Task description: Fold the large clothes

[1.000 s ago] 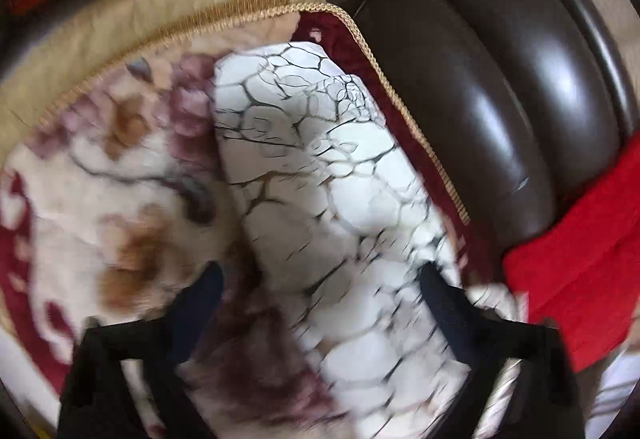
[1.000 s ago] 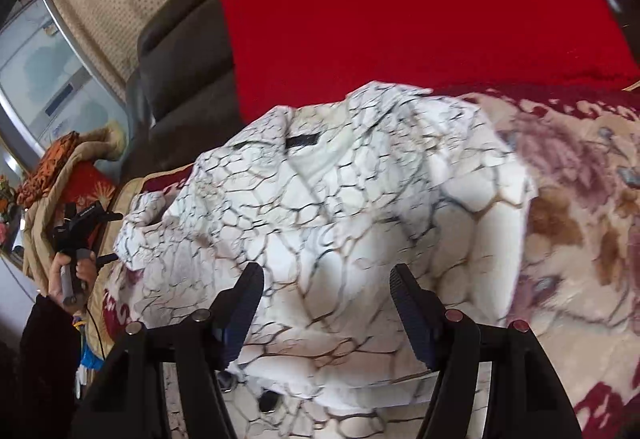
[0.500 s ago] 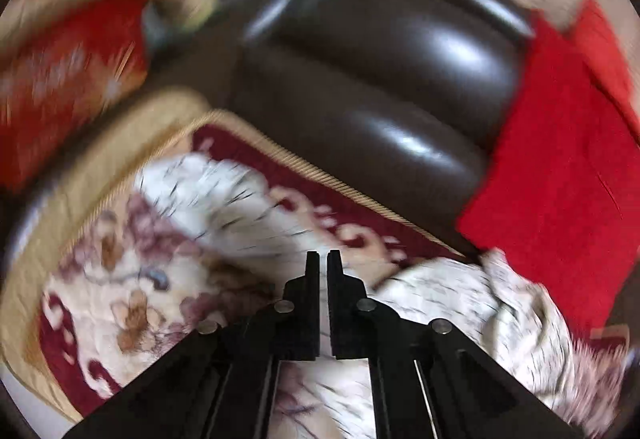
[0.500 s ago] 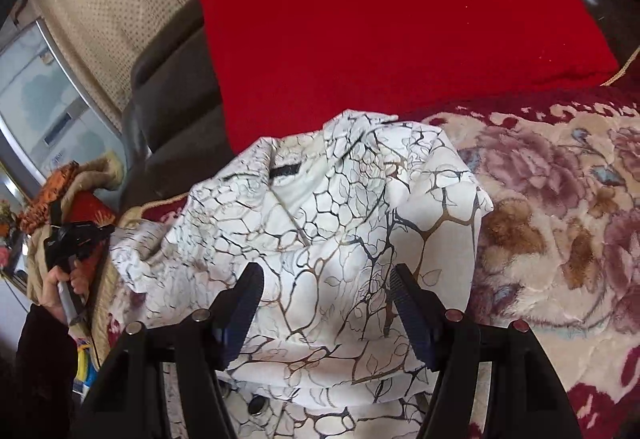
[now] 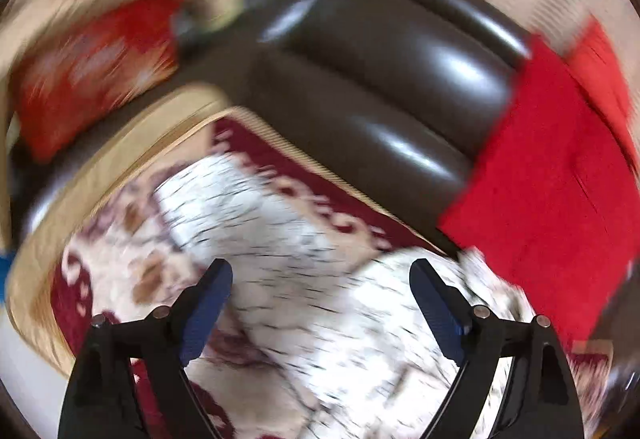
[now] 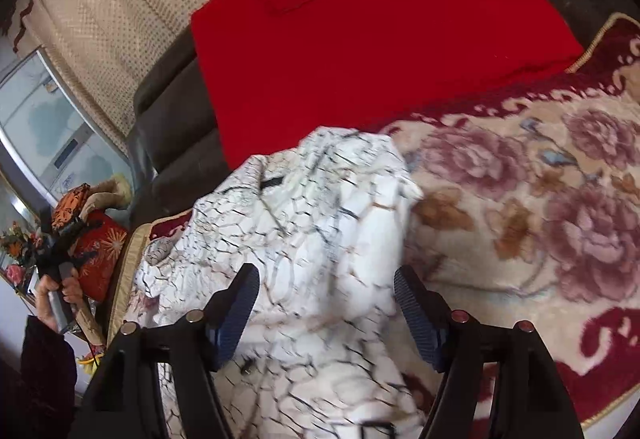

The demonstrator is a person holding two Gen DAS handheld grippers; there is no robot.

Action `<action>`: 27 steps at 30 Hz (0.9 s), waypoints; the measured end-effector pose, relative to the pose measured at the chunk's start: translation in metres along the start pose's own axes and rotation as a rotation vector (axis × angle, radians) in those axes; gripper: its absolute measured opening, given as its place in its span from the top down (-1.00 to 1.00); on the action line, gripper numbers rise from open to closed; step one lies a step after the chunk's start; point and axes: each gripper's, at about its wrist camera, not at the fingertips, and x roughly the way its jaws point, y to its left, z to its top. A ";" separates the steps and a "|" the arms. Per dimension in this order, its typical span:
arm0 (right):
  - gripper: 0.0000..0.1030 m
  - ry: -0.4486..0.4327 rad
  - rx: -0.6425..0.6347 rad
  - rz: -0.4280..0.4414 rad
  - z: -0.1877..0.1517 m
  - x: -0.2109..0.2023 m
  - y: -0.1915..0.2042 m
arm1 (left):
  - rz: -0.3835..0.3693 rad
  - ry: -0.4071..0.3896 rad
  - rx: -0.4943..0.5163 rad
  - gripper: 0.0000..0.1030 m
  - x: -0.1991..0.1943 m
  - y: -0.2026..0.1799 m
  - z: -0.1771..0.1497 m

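Observation:
A white garment with a dark crackle pattern (image 5: 260,215) lies bunched on a floral blanket (image 5: 132,279) spread over a sofa seat. My left gripper (image 5: 320,271) hovers above it, jaws opening wide; the cloth lies below them and no pad presses on it. The left wrist view is blurred by motion. In the right wrist view the same garment (image 6: 320,207) is heaped with its collar label up. My right gripper (image 6: 326,275) straddles the near part of the heap, jaws opening a little, the pads apart from the cloth. A hand holds the left gripper (image 6: 60,243) at the far left.
A dark brown leather sofa back (image 5: 380,79) rises behind the blanket (image 6: 520,199). A bright red cloth (image 6: 360,39) covers the seat beside it. A red patterned cushion (image 6: 100,251) sits at the sofa's left end, below a beige curtain (image 6: 112,19).
The left gripper went from open over the garment to shut, rose, and now stands open wide again. The right gripper slid sideways along the garment, whose heap looks more bunched.

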 end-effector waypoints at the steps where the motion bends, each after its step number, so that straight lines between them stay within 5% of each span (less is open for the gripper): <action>1: -0.44 0.006 0.009 -0.005 -0.002 0.000 -0.005 | 0.006 0.031 -0.043 -0.75 0.012 0.016 0.003; 6: -0.44 0.036 0.066 -0.031 -0.005 0.017 -0.021 | 0.019 0.190 -0.308 -0.75 0.088 0.096 0.001; 10: -0.44 0.057 0.036 -0.047 -0.005 0.037 -0.010 | -0.117 0.196 -0.493 -0.75 0.124 0.127 -0.003; 13: -0.44 0.069 -0.012 -0.070 -0.005 0.052 0.004 | -0.181 0.168 -0.523 -0.73 0.141 0.128 0.001; 14: -0.44 0.074 -0.027 -0.073 -0.006 0.058 0.009 | -0.191 0.149 -0.520 -0.72 0.144 0.128 0.003; 15: -0.44 0.075 -0.034 -0.076 -0.006 0.060 0.012 | -0.193 0.130 -0.508 -0.47 0.147 0.126 0.006; 16: -0.44 0.077 -0.045 -0.078 -0.006 0.063 0.016 | -0.188 0.119 -0.491 0.17 0.150 0.123 0.008; 18: -0.44 0.078 -0.057 -0.082 -0.007 0.068 0.020 | -0.148 0.150 -0.422 0.80 0.161 0.114 0.013; 21: -0.44 0.061 -0.061 -0.090 -0.008 0.067 0.023 | -0.087 0.122 -0.289 0.88 0.146 0.091 0.019; 27: -0.44 -0.008 -0.047 -0.081 -0.001 0.042 0.022 | -0.148 -0.001 0.013 0.91 0.061 0.007 0.026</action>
